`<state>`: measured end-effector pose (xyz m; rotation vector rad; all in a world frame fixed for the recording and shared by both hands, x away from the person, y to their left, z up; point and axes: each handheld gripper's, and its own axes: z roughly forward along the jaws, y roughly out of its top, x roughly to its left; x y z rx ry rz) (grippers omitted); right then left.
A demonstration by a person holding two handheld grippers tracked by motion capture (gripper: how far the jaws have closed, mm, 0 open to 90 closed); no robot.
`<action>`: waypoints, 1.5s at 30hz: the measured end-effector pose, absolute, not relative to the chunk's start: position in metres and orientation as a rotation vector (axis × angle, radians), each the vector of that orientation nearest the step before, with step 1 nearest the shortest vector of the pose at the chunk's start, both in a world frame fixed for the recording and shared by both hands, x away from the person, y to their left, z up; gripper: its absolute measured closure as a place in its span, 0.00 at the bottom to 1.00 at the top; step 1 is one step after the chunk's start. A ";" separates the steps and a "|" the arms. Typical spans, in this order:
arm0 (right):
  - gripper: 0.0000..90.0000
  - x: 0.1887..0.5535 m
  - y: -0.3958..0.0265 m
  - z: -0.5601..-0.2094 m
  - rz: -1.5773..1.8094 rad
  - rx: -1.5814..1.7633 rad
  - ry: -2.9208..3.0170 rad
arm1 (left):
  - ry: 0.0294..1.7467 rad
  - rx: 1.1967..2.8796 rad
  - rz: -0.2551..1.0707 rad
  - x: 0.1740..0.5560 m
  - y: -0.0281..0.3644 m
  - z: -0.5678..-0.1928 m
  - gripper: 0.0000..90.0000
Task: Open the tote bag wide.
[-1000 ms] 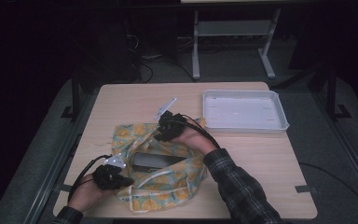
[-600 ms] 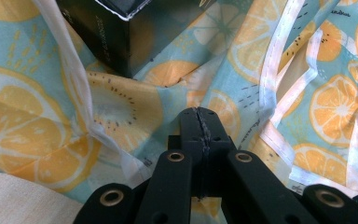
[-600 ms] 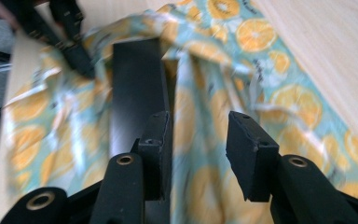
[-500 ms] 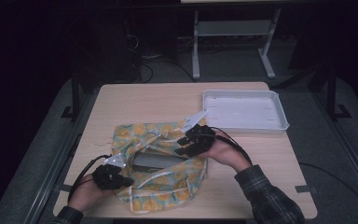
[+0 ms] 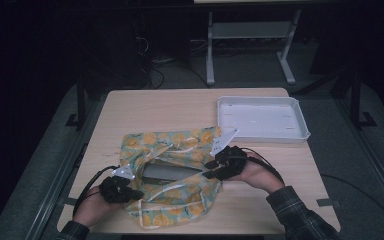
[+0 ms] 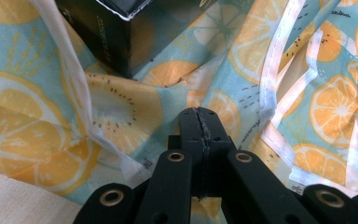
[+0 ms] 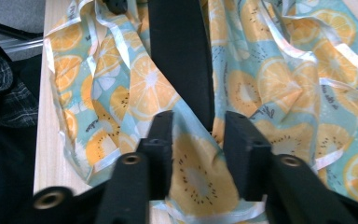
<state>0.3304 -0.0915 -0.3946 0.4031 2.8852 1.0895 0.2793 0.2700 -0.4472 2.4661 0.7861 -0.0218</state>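
Note:
A cloth bag (image 5: 180,197) printed with oranges and kiwis on light blue lies open near the table's front, with a dark box (image 5: 167,172) in its mouth. My left gripper (image 5: 135,192) is at the bag's left edge. In the left gripper view its jaws (image 6: 200,114) meet on the printed cloth (image 6: 121,107), below the box (image 6: 121,28). My right gripper (image 5: 207,167) is at the bag's right edge. Its jaws (image 7: 200,121) have just been closing and stand apart with a fold of cloth (image 7: 191,177) between them, next to the dark box (image 7: 182,46).
A white tray (image 5: 260,117) stands at the table's back right, close behind the right hand. Bare wooden tabletop (image 5: 170,110) lies beyond the bag. A plaid sleeve (image 5: 300,215) comes in at the front right. Table legs and cables stand on the dark floor behind.
My right gripper has swung from the bag's far middle edge over to its right side. The bag's mouth now gapes wider. The left gripper has stayed put.

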 end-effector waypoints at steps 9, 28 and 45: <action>0.98 0.320 -0.096 -0.396 1.068 0.305 2.888 | 0.803 2.454 -0.027 0.278 0.270 -0.448 1.00; 0.99 0.301 -0.091 -0.442 0.863 0.263 3.016 | 0.797 2.457 -0.024 0.279 0.270 -0.447 1.00; 0.99 0.294 -0.081 -0.449 0.779 0.220 3.019 | 0.705 2.343 0.042 0.272 0.253 -0.417 0.88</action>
